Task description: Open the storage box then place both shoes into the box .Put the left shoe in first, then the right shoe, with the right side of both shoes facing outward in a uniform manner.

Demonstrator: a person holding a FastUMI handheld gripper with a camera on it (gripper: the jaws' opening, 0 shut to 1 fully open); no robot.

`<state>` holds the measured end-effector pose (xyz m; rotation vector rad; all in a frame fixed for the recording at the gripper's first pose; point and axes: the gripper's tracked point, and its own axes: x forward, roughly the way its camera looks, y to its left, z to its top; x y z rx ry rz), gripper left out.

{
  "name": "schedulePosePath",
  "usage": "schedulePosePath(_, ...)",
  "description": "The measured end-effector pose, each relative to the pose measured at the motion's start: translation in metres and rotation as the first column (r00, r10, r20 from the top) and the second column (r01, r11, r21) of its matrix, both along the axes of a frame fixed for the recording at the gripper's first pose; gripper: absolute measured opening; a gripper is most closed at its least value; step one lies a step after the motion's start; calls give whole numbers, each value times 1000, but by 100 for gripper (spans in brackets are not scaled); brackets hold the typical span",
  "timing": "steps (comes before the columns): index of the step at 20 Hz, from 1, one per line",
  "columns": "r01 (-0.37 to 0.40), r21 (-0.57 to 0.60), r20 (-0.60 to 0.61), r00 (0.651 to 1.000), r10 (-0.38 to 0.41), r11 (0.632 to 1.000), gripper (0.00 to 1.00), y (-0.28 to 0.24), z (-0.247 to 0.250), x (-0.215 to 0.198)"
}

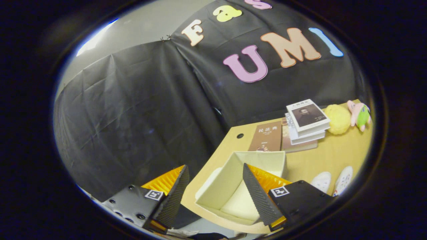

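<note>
Fingers of the gripper (213,193) spread wide, holding nothing, above the open storage box (240,186).
Box sits at the table's (333,153) near edge, lid off, ready for loading; two white shoes (332,181) wait beside it; books (307,121) stacked toward the far edge.

A light wooden table (337,153) with a small dark round hole (240,136) near its corner stands against the creased black cloth wall (133,116). At its back a brown paperback book (267,136) lies flat, just beside a stack of pale books (305,125) topped by one with a portrait cover. Right of the stack sit a fluffy yellow ball-shaped plush (338,119) and a pink-and-green star-shaped plush toy (359,115).
</note>
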<state>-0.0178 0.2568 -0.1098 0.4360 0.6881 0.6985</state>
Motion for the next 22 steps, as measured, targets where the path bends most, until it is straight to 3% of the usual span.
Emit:
schedulePosePath(6,82,-87,24,996,-81,993,100,-70,-20,18)
schedulePosePath(11,128,-225,22,992,-126,966,100,-131,-66,24)
schedulePosePath(17,113,-353,-43,990,-136,929,100,-183,-137,15)
schedulePosePath(22,47,-433,-109,989,-104,900,100,-202,-195,2)
